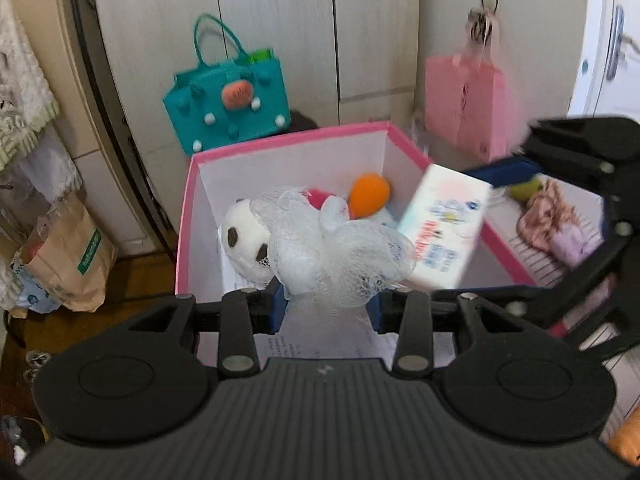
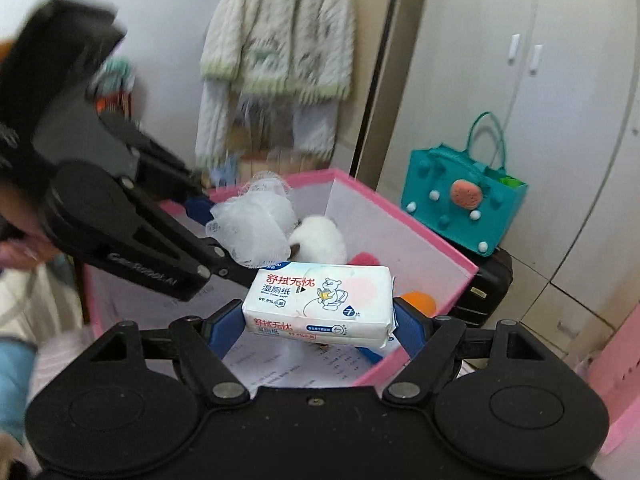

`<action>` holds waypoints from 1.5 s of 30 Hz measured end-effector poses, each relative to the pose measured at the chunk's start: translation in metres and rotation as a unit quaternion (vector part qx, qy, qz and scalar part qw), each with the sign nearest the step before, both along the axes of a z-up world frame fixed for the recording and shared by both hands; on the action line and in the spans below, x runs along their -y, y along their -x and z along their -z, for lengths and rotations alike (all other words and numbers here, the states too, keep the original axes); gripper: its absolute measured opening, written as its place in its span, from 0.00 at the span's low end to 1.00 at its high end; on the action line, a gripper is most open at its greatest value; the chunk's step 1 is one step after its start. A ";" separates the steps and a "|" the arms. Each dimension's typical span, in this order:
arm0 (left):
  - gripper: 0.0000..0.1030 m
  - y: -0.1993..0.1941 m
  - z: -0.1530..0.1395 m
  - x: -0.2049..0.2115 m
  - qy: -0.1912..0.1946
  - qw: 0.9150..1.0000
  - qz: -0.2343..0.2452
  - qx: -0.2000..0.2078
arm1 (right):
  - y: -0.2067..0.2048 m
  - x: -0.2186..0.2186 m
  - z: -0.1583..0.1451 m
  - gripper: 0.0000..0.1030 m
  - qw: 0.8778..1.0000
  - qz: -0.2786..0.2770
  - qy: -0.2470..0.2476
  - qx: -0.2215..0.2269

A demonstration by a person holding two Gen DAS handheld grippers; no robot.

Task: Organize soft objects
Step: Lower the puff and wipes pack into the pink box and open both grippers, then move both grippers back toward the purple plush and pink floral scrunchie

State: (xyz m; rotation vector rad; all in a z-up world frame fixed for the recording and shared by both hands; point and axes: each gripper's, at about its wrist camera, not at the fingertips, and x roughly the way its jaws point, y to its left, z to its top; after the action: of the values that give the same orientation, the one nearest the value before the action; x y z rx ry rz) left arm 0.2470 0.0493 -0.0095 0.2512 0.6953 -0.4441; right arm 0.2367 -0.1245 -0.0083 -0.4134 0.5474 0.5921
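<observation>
White netting first: the left gripper [image 1: 326, 300] is clamped on the mesh bath pouf [image 1: 336, 252], which bulges forward toward twelve o'clock — already over the pink box [image 1: 288, 142], above the panda plush [image 1: 244, 236] and orange toy [image 1: 368, 194]. At its two o'clock the right gripper [image 2: 318, 322] pinches the wet-wipe pack [image 2: 320, 300] by its short ends, long axis lying crosswise between the pads, also above the box interior. Both loads hang over the opening — the pouf sits deeper in, so I judge the left one nearer a clean drop.
</observation>
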 end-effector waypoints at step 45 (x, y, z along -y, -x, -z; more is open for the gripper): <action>0.63 0.125 -0.095 0.008 0.002 0.997 0.078 0.003 | 0.104 0.046 -0.069 0.77 0.996 0.016 -0.079 -0.042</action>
State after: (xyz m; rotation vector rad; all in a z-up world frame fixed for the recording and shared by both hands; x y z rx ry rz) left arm 0.1218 0.0413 0.0850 0.3036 0.6724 -0.5929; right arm 0.1327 -0.1709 0.0605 -0.2306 0.5810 0.6196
